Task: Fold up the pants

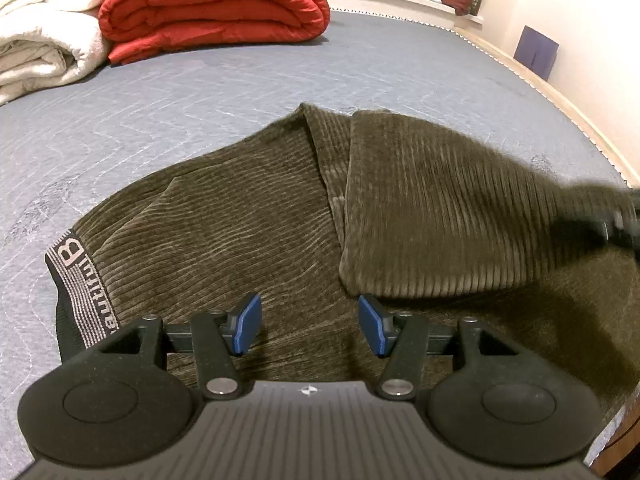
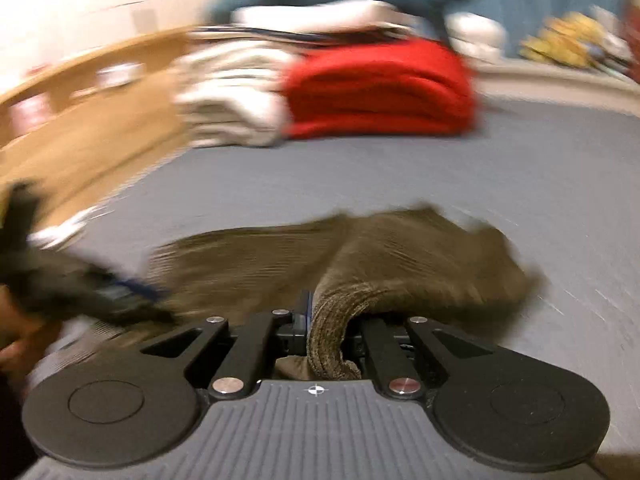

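Right claw pinches blurred pants, its pads hidden by cloth; left claw gapes empty.

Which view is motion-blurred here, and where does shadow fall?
Right wrist view: heavily smeared, red folded quilt streaked, only the right gripper sharp. Left wrist view: mostly crisp; olive corduroy pants ribs readable, blurred folded leg at right, shadow beneath it.

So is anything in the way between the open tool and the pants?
Nothing visible. The left tool hangs open right over the brown pants, with only bare cloth below its blue pads.
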A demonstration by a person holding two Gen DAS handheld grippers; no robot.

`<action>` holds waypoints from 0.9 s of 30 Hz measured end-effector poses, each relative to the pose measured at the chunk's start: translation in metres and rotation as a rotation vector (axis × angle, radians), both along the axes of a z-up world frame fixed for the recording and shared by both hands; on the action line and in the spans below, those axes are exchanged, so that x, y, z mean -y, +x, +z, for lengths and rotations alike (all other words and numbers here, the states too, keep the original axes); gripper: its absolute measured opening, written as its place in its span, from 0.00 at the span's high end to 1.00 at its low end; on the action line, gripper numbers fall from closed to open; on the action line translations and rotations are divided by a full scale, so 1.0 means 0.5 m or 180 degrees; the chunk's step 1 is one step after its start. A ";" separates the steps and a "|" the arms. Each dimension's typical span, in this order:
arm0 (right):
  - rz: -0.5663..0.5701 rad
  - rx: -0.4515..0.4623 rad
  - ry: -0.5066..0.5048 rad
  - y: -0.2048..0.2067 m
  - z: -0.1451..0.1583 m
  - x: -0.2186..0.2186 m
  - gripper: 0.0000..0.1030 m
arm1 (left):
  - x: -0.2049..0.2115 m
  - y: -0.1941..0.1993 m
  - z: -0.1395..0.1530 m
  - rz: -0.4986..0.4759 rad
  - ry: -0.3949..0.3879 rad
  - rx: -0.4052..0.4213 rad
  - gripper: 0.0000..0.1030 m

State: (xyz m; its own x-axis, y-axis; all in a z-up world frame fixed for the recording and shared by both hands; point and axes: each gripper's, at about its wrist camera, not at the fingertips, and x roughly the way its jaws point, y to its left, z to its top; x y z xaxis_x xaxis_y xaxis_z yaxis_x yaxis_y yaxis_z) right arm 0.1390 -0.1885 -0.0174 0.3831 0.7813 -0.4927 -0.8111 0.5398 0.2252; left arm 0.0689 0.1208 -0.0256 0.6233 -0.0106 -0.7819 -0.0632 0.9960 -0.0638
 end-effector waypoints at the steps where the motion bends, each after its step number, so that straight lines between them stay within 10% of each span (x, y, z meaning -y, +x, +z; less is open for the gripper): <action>1: 0.0158 -0.0041 -0.0066 -0.009 -0.004 -0.003 0.96 | 0.000 0.001 0.001 -0.0001 -0.0005 0.0003 0.43; 6: 0.0028 -0.0268 -0.0453 0.006 -0.049 -0.004 0.91 | 0.002 0.003 0.001 -0.0010 -0.0008 0.0001 0.42; 12: -0.0625 -0.0806 0.0312 0.069 -0.041 0.086 0.47 | 0.004 0.003 -0.001 0.0003 -0.0020 -0.0005 0.41; 27: -0.1959 -0.2601 0.1408 0.216 -0.227 0.176 0.44 | 0.022 0.036 -0.024 0.0006 -0.0111 -0.0116 0.38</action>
State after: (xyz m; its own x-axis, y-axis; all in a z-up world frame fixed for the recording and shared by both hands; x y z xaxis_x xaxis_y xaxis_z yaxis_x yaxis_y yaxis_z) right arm 0.2470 -0.2763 -0.1311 0.4531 0.7388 -0.4988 0.0471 0.5389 0.8410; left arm 0.0869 0.1097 -0.0374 0.5945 -0.0371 -0.8032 -0.0679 0.9931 -0.0961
